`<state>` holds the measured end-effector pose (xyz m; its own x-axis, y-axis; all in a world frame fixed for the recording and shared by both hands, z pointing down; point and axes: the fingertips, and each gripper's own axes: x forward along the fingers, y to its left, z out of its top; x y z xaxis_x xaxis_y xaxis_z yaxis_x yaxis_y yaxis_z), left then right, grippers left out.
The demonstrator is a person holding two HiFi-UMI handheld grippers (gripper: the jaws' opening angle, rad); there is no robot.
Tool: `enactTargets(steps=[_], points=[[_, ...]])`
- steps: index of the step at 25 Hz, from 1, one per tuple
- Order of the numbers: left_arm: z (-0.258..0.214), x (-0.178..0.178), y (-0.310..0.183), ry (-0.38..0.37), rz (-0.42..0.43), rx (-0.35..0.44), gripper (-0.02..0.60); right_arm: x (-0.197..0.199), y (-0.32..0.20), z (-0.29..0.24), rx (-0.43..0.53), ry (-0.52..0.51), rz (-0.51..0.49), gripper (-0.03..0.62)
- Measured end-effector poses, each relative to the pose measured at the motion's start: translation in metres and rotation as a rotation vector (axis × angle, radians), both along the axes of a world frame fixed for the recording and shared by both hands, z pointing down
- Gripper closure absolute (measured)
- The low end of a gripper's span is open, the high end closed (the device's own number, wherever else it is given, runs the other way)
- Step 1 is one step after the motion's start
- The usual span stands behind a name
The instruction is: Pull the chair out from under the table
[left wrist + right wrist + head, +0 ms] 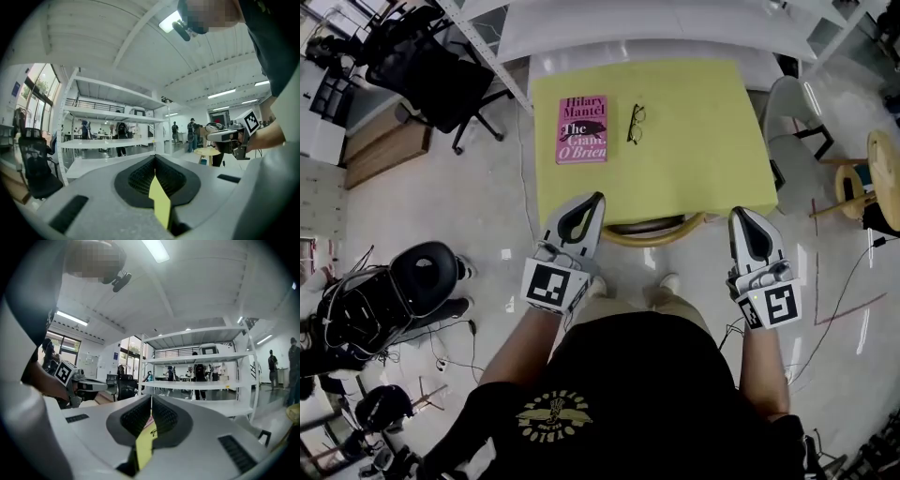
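at the near edge of the yellow table (694, 141), the chair (656, 232) sits tucked under, only its curved wooden back showing between the 2 grippers. the left gripper (594, 202) is by the table's near left corner and the right gripper (739, 216) by its near right corner; both have their jaws pressed together, gripping nothing. pale floor (487, 216) lies open left of the table. on top, a pink book (582, 129) lies beside a pair of glasses (636, 124). a black office chair (436, 75) stands well apart at far left, with white shelving (637, 23) beyond the table.
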<state>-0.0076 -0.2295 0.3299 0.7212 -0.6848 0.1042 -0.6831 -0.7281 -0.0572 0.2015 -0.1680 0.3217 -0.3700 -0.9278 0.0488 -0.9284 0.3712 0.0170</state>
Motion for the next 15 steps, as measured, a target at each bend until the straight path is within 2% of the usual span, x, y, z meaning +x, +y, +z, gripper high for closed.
enactTargets(steps=[4,8,12,15], points=[[-0.002,0.015,-0.001,-0.022,-0.083,0.032,0.572,0.013,-0.013,0.001,0.018,0.001,-0.094,0.582],[0.005,0.021,0.005,-0.034,-0.139,0.019,0.571,0.021,-0.021,0.003,0.023,-0.009,-0.178,0.582],[0.023,0.02,0.016,-0.123,-0.186,-0.008,0.571,0.022,-0.027,0.014,0.017,-0.006,-0.259,0.582],[0.043,0.014,0.022,-0.154,-0.211,-0.052,0.571,0.021,-0.031,0.027,-0.002,-0.01,-0.302,0.582]])
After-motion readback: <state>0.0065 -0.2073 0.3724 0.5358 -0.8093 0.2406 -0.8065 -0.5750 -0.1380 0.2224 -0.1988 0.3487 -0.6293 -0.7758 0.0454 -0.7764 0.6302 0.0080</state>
